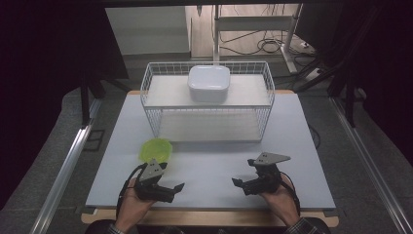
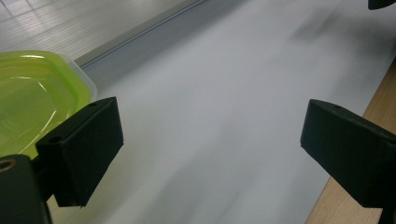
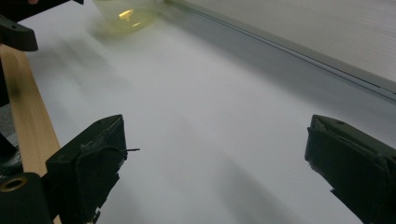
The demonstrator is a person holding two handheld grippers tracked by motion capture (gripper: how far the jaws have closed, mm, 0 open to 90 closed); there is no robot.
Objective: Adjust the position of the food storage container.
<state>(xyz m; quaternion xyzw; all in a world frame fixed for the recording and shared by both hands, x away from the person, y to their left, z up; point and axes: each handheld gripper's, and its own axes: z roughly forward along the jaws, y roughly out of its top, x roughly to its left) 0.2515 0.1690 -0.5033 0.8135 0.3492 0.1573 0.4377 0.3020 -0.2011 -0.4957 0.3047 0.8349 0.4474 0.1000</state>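
A translucent green dish lies on the white table top, just in front of the wire rack's left corner. My left gripper is held low near the table's front edge, right of and a little nearer than the dish, open and empty. In the left gripper view the dish sits beside the left jaw, and the gripper has bare table between its jaws. My right gripper faces left at the front right, open. Its own view shows the right gripper empty and the dish far off.
A white wire rack with two shelves stands at the back middle of the table. A white lidded box rests on its upper shelf. The table's wooden front edge runs just below both hands. The left gripper shows at the top left.
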